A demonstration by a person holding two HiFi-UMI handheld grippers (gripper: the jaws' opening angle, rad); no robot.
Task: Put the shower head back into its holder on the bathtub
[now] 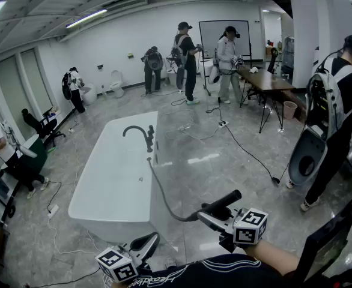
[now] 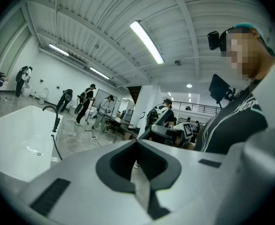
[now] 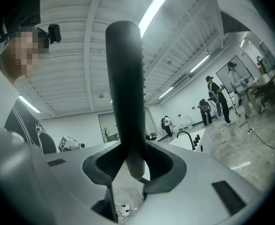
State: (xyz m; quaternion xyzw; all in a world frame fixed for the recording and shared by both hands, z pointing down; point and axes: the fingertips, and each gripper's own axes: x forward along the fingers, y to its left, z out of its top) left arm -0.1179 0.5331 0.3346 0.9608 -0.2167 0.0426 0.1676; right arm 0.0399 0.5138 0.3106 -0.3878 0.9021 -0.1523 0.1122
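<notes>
The left gripper (image 1: 147, 243) is hovering just off the near end of the bathtub (image 1: 104, 188), toward its near right corner. Its jaws are pressing flat together, with nothing between them.

The bathtub, a white freestanding one, is standing on the grey floor with its long side running away from the camera. Its pale inside is showing only a small round drain fitting (image 1: 141, 179) on the bottom. A black curved faucet (image 1: 140, 133) is rising from the tub's right rim, toward the far end.

A thin dark hose (image 1: 163, 195) is leaving that right rim just nearer than the faucet. It is hanging down the tub's right wall, then curving up toward the near right.

The hose is ending at the black shower head (image 1: 221, 201), which is off the tub, to the right of its near end and well apart from the rim. The right gripper (image 1: 211, 217) is holding it. Its jaws are standing wide, clamping the thick black handle from both sides. In the right gripper view the handle is rising straight up out of the jaws.

Far to the right of the tub, a pale bin (image 1: 290, 109) is sitting by a table leg. Its contents are too small to tell.
</notes>
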